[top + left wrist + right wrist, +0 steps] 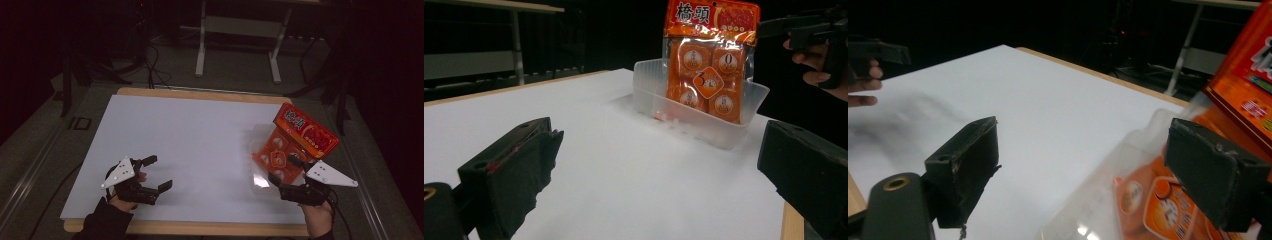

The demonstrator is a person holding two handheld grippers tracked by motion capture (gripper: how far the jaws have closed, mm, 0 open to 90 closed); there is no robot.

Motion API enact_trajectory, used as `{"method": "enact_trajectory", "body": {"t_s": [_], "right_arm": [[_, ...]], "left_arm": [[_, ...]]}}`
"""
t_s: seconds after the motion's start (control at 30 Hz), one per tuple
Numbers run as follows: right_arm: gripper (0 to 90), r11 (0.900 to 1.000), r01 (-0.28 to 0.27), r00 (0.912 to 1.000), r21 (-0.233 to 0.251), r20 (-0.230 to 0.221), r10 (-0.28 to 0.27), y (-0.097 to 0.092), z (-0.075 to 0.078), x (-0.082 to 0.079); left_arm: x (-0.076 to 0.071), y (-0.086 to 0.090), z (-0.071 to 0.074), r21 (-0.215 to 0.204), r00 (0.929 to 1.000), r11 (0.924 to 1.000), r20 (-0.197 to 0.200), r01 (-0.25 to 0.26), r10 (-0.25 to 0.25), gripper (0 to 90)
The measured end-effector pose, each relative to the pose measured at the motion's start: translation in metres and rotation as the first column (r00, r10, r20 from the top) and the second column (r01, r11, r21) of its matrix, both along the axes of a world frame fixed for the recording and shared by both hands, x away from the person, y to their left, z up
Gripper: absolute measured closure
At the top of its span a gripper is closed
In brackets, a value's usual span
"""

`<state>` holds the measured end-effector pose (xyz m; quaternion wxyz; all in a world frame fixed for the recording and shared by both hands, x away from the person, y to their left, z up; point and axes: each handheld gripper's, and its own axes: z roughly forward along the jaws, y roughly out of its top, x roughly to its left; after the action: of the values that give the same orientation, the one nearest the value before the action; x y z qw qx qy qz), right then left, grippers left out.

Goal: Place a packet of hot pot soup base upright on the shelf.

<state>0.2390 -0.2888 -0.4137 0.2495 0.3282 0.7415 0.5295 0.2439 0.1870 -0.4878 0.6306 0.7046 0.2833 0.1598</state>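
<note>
**A:** What are the two tongs doing?

**B:** The left gripper (161, 173) sits near the table's (200, 140) front left corner, held in a hand (125, 192) that comes in over the front edge. Its jaws are spread wide with nothing between them. In the left gripper view both black jaws stand far apart over bare white tabletop, touching nothing.

**A:** And the other one?

**B:** The right gripper (287, 172) is close to the front right corner, just at the near end of the clear plastic tray (257, 172). Its jaws are parted wide as well and grasp nothing. In the right gripper view one jaw stands over the white surface and the other overlaps the tray and the packet. Whether that jaw actually touches either one, I cannot tell.

**A:** Where is the packet?

**B:** The orange snack packet (295, 142) stands propped in the tray by the table's right edge, roughly midway along it. Its lower end is down inside the tray, and its red-and-orange header rises above the tray's rim, leaning toward the right edge. In the left gripper view it stands nearly upright against the tray's wall, with round orange pieces showing through the clear front.

**A:** Anything else around?

**B:** A white metal stand (240, 45) on the dark floor beyond the table's far edge, with cables beside it.
</note>
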Motion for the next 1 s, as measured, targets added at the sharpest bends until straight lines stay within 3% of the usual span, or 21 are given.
{"method": "enact_trajectory", "body": {"t_s": [0.53, 1.0], "right_arm": [[14.1, 0.9958, -0.088, 0.9960, -0.026, 0.017, 0.088, 0.031, -0.001, 0.008], [13.9, 0.9886, -0.150, 0.9886, -0.002, 0.003, 0.150, 0.056, -0.011, 0.015]], "left_arm": [[-0.003, 0.000, 0.000, 0.002, 0.9999, 0.9999, 0.007, 0.010, -0.010, 2.2], [-0.004, -0.001, -0.002, 0.012, 0.9998, 0.9997, 0.007, 0.019, -0.020, 2.1]]}}
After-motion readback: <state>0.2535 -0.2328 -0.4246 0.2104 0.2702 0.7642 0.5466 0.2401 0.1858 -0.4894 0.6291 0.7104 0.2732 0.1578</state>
